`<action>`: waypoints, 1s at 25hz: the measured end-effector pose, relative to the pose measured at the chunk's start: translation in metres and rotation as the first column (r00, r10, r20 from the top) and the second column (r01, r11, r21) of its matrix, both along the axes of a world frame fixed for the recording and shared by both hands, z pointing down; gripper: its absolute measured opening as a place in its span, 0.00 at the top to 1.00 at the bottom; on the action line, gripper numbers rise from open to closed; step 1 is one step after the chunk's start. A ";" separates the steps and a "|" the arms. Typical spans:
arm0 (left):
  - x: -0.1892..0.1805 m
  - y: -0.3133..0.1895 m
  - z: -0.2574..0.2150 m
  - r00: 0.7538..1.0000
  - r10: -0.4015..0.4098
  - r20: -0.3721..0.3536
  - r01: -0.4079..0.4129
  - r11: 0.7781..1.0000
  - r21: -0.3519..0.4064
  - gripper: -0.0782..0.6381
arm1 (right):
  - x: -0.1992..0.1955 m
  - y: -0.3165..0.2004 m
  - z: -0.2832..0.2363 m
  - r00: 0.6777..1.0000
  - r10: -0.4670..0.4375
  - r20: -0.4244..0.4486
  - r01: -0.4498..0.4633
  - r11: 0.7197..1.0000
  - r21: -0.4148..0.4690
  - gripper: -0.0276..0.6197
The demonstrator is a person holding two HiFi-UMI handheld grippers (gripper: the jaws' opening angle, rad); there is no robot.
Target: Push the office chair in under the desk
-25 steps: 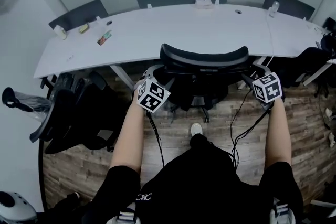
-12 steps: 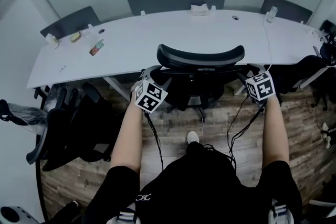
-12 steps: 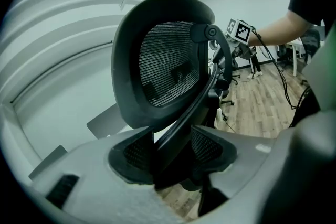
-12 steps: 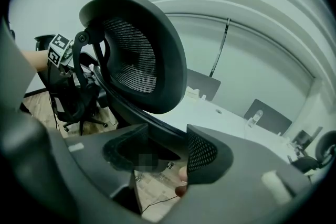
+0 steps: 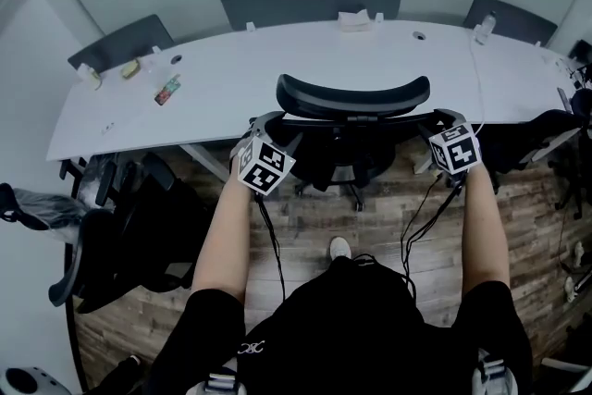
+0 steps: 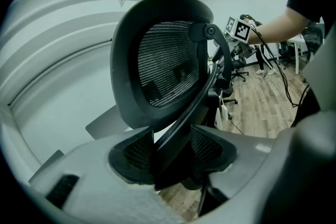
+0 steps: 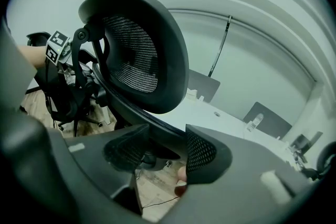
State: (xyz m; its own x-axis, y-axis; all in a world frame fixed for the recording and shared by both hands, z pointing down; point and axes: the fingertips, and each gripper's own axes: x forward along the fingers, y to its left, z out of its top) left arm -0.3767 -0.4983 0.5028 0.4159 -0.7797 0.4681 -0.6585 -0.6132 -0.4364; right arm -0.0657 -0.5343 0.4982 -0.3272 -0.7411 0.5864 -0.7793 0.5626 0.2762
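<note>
The black mesh-backed office chair (image 5: pixel 353 97) stands upright at the near edge of the long white curved desk (image 5: pixel 231 83). Its seat points towards the desk and its back towards the person. The wide back rim runs crosswise, along the desk edge. The left gripper (image 6: pixel 173 157) clamps the chair's back frame on its left side. The right gripper (image 7: pixel 160 149) has just been closing its jaws, which pinch the frame on the right.
</note>
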 end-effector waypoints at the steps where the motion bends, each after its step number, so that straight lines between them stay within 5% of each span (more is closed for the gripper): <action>1: 0.000 -0.002 0.000 1.000 0.002 0.001 -0.002 1.000 0.000 0.58 | 0.000 -0.003 0.000 1.000 0.001 0.001 -0.001 1.000 0.006 0.61; 15: 0.006 -0.009 -0.003 1.000 -0.001 -0.010 0.001 1.000 0.008 0.58 | 0.005 -0.016 -0.003 0.998 -0.042 0.044 0.040 0.998 0.050 0.60; 19: 0.009 0.000 -0.021 0.988 -0.024 -0.152 0.023 1.000 -0.005 0.66 | 0.009 -0.008 -0.012 0.996 0.051 0.075 -0.064 0.982 0.176 0.67; 22: 0.010 0.008 -0.049 0.951 -0.061 -0.304 0.081 0.995 0.054 0.77 | 0.014 0.005 -0.035 0.961 0.166 0.223 -0.226 0.934 0.278 0.84; 25: 0.007 0.016 -0.071 0.902 -0.142 -0.407 0.193 0.977 0.087 0.88 | 0.005 0.023 -0.057 0.901 0.195 0.388 -0.317 0.905 0.283 0.94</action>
State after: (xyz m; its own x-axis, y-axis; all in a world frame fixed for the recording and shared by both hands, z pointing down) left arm -0.3701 -0.4826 0.4318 0.4056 -0.8944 0.1887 -0.8804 -0.4378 -0.1822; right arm -0.0610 -0.5117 0.4413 -0.2332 -0.9561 0.1776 -0.9624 0.2531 0.0989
